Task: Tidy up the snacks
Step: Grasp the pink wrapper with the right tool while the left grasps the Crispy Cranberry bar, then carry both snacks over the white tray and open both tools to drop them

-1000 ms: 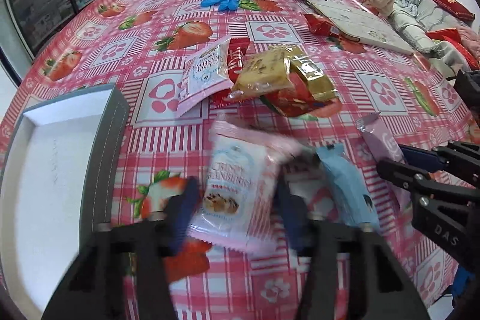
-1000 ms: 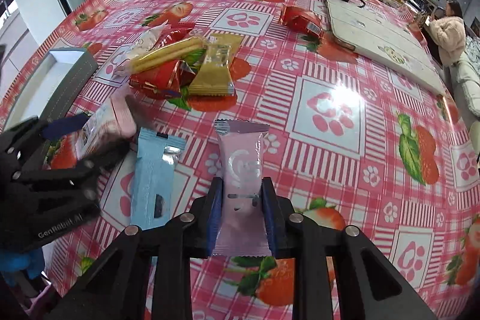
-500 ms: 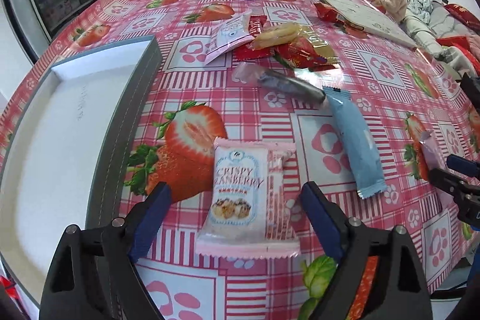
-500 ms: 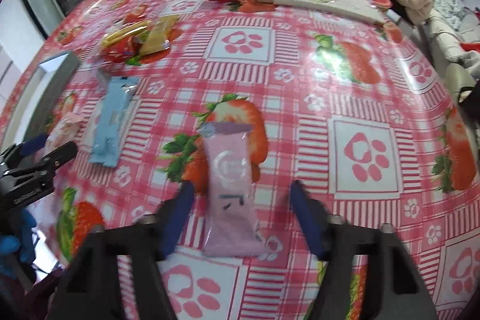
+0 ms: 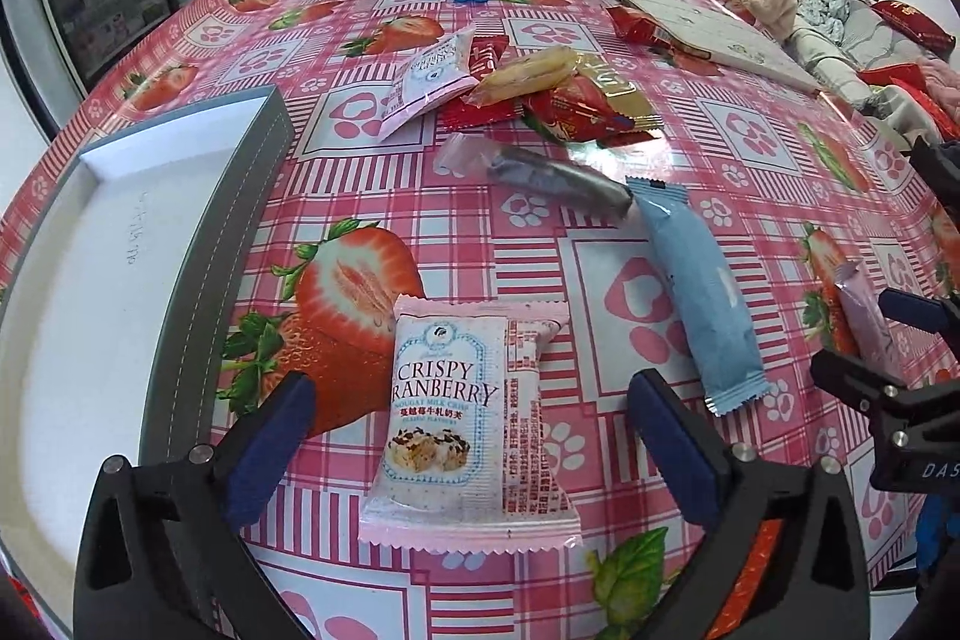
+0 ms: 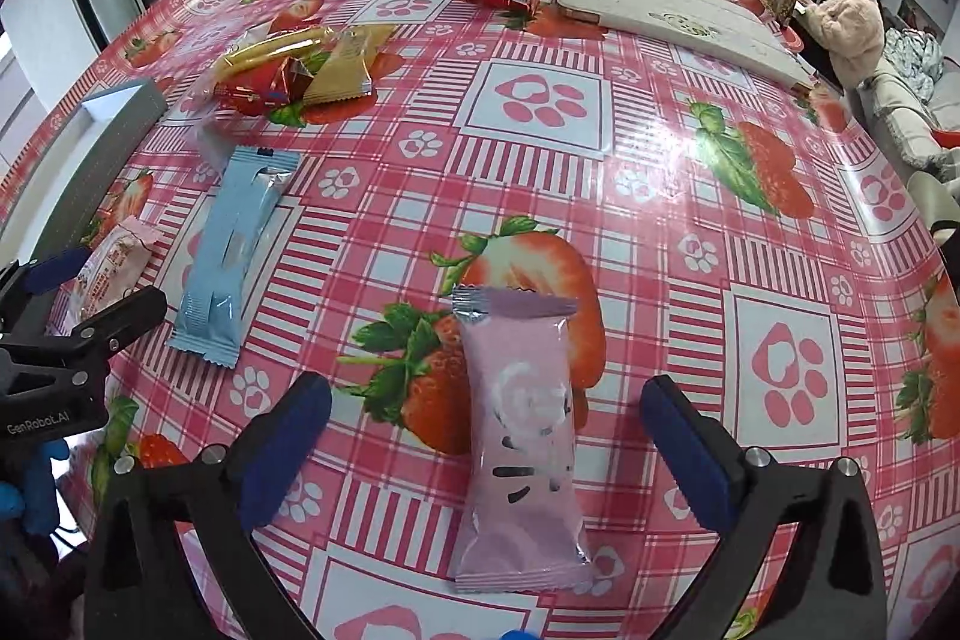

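1. Pink plastic catches the eye first: a cranberry nougat packet (image 5: 468, 418) lies flat on the desk (image 5: 600, 148), between the fingers of the left gripper (image 5: 474, 448) but touched by neither.
2. Those fingers have just been opening and now stand wide, well clear of the packet's sides, so it looks set down on purpose rather than dropped.
3. At about nine o'clock from that packet sits a grey-walled tray (image 5: 198, 244) with a bare white floor; I judge it the likely home for the snacks, which would explain parking the packet just beside it.
4. The right gripper (image 6: 486, 454) shows the same picture: its fingers have just been opening and are spread wide around a lilac snack bar (image 6: 519, 436) lying lengthwise on the desk, free of both pads.
5. A light blue bar (image 6: 231, 250) lies at ten o'clock from the lilac one, between the two grippers.
6. Together the three make a rough row, so sorting by kind seems under way.
7. Farther off, at eleven o'clock, a jumbled heap of red and gold packets (image 6: 288, 70) waits unsorted, with a dark stick in a clear wrapper (image 5: 546, 172) between the heap and the row.
8. Most of the job appears left to do.
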`<state>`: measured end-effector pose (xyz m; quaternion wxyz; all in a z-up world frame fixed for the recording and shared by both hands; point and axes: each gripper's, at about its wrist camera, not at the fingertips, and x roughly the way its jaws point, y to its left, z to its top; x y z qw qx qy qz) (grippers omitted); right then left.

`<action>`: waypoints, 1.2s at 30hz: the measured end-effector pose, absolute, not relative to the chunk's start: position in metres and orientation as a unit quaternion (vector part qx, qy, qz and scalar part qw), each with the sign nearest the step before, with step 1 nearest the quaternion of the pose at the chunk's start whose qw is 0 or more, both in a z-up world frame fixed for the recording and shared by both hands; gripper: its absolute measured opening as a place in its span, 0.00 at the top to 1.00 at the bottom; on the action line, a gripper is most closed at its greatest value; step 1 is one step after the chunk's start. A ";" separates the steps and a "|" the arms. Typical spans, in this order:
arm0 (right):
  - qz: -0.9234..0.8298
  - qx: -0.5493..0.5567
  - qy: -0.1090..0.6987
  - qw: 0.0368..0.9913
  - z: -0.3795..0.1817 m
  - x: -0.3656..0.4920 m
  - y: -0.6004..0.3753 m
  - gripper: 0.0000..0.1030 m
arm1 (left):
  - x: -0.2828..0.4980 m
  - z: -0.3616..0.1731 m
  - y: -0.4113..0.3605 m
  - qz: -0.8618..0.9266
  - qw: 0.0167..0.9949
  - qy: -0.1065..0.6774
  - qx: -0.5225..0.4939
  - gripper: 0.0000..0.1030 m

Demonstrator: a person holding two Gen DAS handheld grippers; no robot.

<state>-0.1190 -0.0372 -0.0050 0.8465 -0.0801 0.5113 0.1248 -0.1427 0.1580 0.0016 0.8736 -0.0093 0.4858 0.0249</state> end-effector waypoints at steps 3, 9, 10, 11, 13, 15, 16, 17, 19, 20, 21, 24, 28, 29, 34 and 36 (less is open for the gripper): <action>0.126 -0.081 0.509 0.848 -0.005 -0.119 -0.038 0.00 | -0.144 0.001 0.158 0.025 0.874 0.486 -0.010 0.00; 0.116 -0.082 0.533 0.834 -0.003 -0.117 -0.034 0.08 | -0.136 0.006 0.152 0.015 0.855 0.518 -0.004 0.10; 0.119 -0.083 0.532 0.834 -0.002 -0.118 -0.033 0.15 | -0.137 0.008 0.149 0.008 0.855 0.518 0.000 0.20; 0.124 -0.088 0.526 0.837 0.003 -0.121 -0.030 0.33 | -0.139 0.010 0.146 0.002 0.856 0.516 0.003 0.35; 0.127 -0.086 0.526 0.836 0.008 -0.123 -0.029 0.63 | -0.141 0.014 0.141 -0.007 0.857 0.514 0.006 0.59; 0.127 -0.076 0.529 0.836 0.009 -0.123 -0.032 0.74 | -0.141 0.016 0.142 -0.014 0.853 0.521 -0.009 0.60; 0.131 -0.060 0.531 0.835 0.010 -0.123 -0.035 0.74 | -0.143 0.018 0.145 -0.021 0.852 0.522 -0.025 0.60; 0.137 -0.047 0.532 0.834 0.011 -0.124 -0.038 0.74 | -0.145 0.020 0.147 -0.026 0.852 0.521 -0.035 0.60; 0.151 -0.018 0.532 0.833 0.017 -0.126 -0.042 0.74 | -0.150 0.028 0.153 -0.031 0.855 0.516 -0.051 0.60; 0.156 -0.010 0.528 0.834 0.021 -0.128 -0.042 0.74 | -0.153 0.035 0.155 -0.032 0.857 0.511 -0.054 0.60; 0.162 -0.003 0.526 0.835 0.025 -0.129 -0.041 0.74 | -0.155 0.039 0.157 -0.034 0.859 0.508 -0.056 0.60; 0.181 0.015 0.514 0.838 0.045 -0.128 -0.035 0.74 | -0.161 0.065 0.169 -0.036 0.870 0.487 -0.065 0.60; 0.207 0.028 0.497 0.842 0.068 -0.127 -0.023 0.74 | -0.165 0.094 0.189 -0.027 0.882 0.465 -0.072 0.60; 0.215 0.028 0.493 0.842 0.074 -0.126 -0.016 0.74 | -0.167 0.099 0.195 -0.024 0.884 0.462 -0.073 0.60; 0.246 0.025 0.482 0.841 0.094 -0.122 0.014 0.74 | -0.177 0.125 0.232 0.002 0.893 0.443 -0.077 0.60; 0.257 0.017 0.476 0.841 0.101 -0.121 0.027 0.74 | -0.181 0.131 0.245 0.013 0.897 0.436 -0.074 0.60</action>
